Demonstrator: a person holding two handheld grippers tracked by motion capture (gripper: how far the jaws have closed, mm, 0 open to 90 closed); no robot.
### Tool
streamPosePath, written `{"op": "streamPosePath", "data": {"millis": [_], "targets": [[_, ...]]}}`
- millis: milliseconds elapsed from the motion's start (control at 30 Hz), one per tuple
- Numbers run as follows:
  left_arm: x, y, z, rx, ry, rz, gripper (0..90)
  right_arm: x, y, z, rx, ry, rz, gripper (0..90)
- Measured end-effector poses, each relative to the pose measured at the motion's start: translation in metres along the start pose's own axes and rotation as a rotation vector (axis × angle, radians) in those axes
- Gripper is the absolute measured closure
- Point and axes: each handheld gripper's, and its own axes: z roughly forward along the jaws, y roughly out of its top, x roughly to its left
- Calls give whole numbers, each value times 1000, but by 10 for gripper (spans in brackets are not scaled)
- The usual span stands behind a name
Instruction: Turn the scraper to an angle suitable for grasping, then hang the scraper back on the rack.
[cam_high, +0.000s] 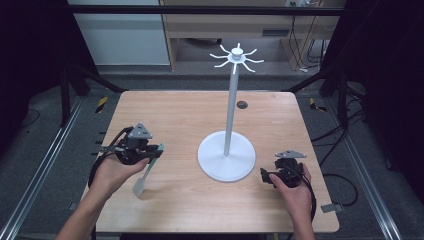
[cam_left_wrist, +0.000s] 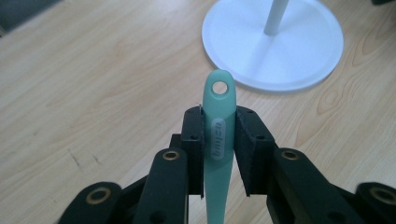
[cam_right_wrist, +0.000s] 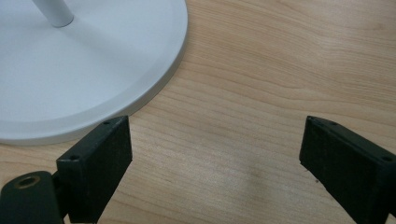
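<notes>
My left gripper (cam_high: 158, 149) is shut on the handle of a mint-green spatula (cam_high: 145, 175) over the left part of the wooden table (cam_high: 190, 115). In the left gripper view the handle (cam_left_wrist: 218, 140) sits between both pads, and its rounded end with a hanging hole sticks out toward the stand. The pale blade slants down toward the near edge. A white stand (cam_high: 230, 100) with a ring of hooks on top rises from a round base (cam_high: 226, 161) at mid table. My right gripper (cam_high: 263, 175) rests open just right of that base (cam_right_wrist: 70, 70), with nothing between its fingers.
A small dark round hole (cam_high: 242, 104) lies in the tabletop behind the stand. Black frame posts and cables flank the table on both sides. Bare wood stretches between the left gripper and the stand base (cam_left_wrist: 275, 42).
</notes>
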Motion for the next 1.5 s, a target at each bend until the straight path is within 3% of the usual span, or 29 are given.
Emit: {"op": "streamPosePath", "data": {"millis": [233,667,1100,1500], "targets": [[-1,12,-18,-88,26,2,745,0,0,0,1,-1,1,97],[-10,45,-35,-183,45,41,745,0,0,0,-1,1,0,97],[-24,79,-45,-239,47,83,745,-1,1,0,0,4,1,97],[-35,106,-55,-296,35,86,745,-2,0,-1,-4,0,7,97]]}}
